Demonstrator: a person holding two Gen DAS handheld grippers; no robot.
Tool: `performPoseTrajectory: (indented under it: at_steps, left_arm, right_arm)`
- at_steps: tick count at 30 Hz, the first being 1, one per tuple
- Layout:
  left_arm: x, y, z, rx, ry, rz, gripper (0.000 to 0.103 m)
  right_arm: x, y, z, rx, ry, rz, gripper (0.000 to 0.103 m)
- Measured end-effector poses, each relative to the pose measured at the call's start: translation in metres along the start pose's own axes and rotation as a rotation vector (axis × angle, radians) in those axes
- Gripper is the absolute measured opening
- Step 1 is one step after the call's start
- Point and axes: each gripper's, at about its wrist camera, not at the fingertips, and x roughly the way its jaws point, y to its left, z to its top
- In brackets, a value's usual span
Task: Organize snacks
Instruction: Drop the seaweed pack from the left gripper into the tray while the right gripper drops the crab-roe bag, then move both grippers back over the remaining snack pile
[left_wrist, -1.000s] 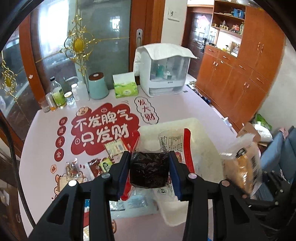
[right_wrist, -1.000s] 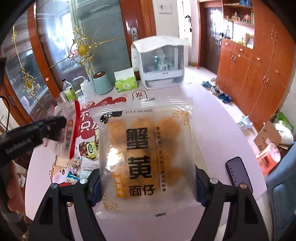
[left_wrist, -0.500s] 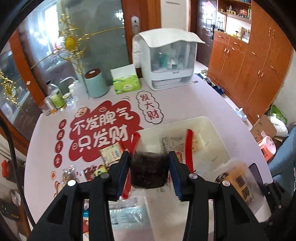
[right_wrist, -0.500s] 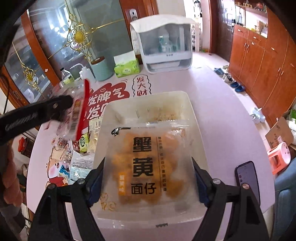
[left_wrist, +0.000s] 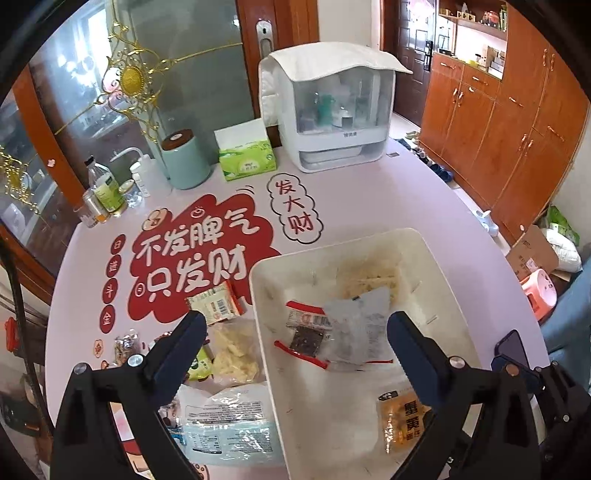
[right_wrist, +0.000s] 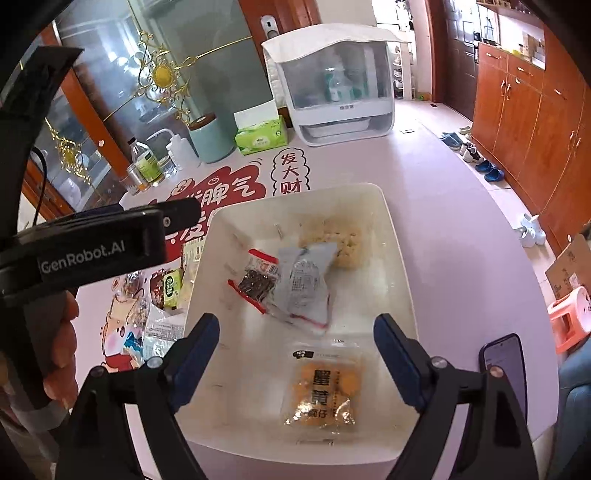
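A white plastic bin (left_wrist: 258, 295) (right_wrist: 397, 240) stands on the pink table. In it lie a dark snack in a clear red-edged bag (left_wrist: 306, 338) (right_wrist: 255, 284), a grey packet (left_wrist: 356, 325) (right_wrist: 306, 284), a pale crumbly snack (left_wrist: 369, 278) (right_wrist: 340, 240) and an orange crab-roe snack bag (left_wrist: 400, 417) (right_wrist: 323, 387). My left gripper (left_wrist: 295, 343) is open and empty above the bin's left side. My right gripper (right_wrist: 295, 350) is open and empty above the bin's near end. Several loose snack packets (left_wrist: 221, 347) (right_wrist: 166, 288) lie left of the bin.
At the back of the table stand a white cabinet (left_wrist: 328, 110), a green tissue box (left_wrist: 245, 157), a teal canister (left_wrist: 184, 158) and some bottles (left_wrist: 107, 192). A phone (right_wrist: 504, 365) lies right of the bin. Wooden cupboards (left_wrist: 517, 129) line the right wall.
Both grippers have opened. The dark snack bag dropped from the left gripper into the bin, and the orange bag dropped from the right gripper into the bin's near end.
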Motion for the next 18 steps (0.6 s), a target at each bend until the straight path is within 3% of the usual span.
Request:
performPoseTrajectory:
  at_steps: [8,18]
  left_arm:
    - [-0.01,0.012,-0.012,0.006,-0.024,0.093,0.098]
    - [-0.031,0.049,-0.038,-0.054,-0.02,0.118,0.098]
  right_arm:
    - [0.005,0.0,-0.003,0.019,0.029,0.014,0.087]
    - [-0.006,0.01,-0.013,-0.028,-0.003,-0.013,0.087]
